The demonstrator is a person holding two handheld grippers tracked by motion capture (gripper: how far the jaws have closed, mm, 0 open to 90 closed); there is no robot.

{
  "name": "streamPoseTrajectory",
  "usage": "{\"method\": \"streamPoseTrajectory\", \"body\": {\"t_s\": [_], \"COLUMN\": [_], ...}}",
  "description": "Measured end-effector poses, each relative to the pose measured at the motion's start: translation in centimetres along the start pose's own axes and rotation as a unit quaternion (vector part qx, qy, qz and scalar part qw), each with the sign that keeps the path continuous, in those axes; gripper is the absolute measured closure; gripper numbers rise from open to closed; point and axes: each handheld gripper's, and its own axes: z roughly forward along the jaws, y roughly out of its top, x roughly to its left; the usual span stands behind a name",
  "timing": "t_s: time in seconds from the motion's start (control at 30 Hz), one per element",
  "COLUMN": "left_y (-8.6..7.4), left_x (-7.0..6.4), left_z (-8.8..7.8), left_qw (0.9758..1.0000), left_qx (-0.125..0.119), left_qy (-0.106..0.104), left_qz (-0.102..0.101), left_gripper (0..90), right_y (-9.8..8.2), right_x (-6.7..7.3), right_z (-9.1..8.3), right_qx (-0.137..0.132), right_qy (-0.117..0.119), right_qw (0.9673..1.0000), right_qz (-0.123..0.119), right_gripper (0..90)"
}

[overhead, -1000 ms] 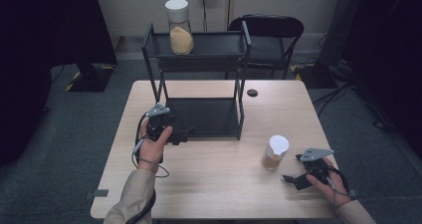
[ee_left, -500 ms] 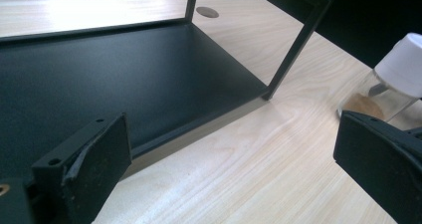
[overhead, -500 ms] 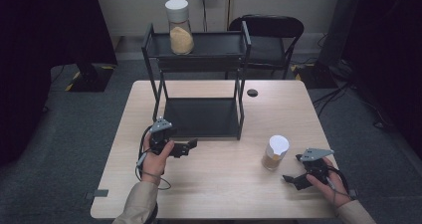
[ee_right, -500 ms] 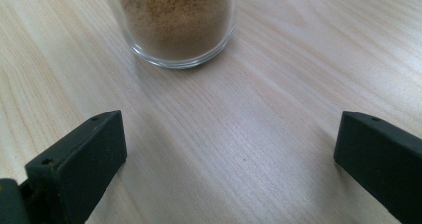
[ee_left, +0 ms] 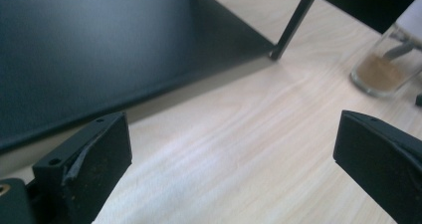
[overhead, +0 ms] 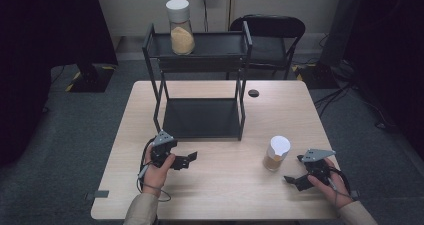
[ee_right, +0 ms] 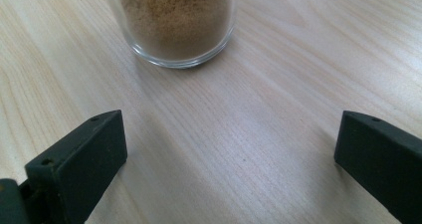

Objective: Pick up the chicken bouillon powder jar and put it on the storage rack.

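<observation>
A glass jar with a white lid and brown powder stands on the wooden table at the right. My right gripper lies just right of it, open and empty; in the right gripper view the jar's base sits a little ahead of the wide jaws. My left gripper rests open in front of the black two-tier shelf rack; its view shows the rack's bottom tray and the jar far right. A taller jar of the same kind stands on the rack's top shelf.
A small black round object lies on the table behind the rack's right side. A black chair stands beyond the table. Bare wood stretches between the two grippers.
My left gripper has pulled back from the rack's front edge toward the near side of the table and now points right. The right gripper and the jar have stayed put.
</observation>
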Motion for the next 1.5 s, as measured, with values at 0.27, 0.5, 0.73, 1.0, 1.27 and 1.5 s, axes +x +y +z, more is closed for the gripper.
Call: {"method": "streamPoseTrajectory", "body": {"t_s": [0.27,0.5,0.73,1.0,1.27,1.5], "left_y": [-1.4,-2.0,-2.4,-2.0,-1.8,-1.8], "left_x": [0.0,0.2,-0.2,-1.1,-1.9,-1.9], "left_z": [0.0,-0.3,-0.4,-0.1,0.2,0.2], "left_qw": [0.9997,0.9991,0.9965,0.9907,0.9857,0.9857], "left_qx": [0.024,0.042,0.076,0.106,0.119,0.119], "left_qy": [0.004,0.01,0.027,0.045,0.056,0.056], "left_qz": [0.0,-0.002,0.022,0.073,0.105,0.105], "left_gripper": [1.0,1.0,1.0,0.5,0.0,0.0], "right_y": [0.0,0.0,0.0,0.0,0.0,0.0], "right_x": [0.0,0.0,0.0,0.0,0.0,0.0], "right_z": [0.0,0.0,0.0,0.0,0.0,0.0], "right_qx": [0.0,0.0,0.0,0.0,0.0,0.0], "right_qy": [0.0,0.0,0.0,0.0,0.0,0.001], "right_qw": [1.0,1.0,1.0,1.0,1.0,1.0], "right_qz": [0.0,0.0,0.0,0.0,0.0,0.0], "right_gripper": [0.0,0.0,0.0,0.0,0.0,0.0]}}
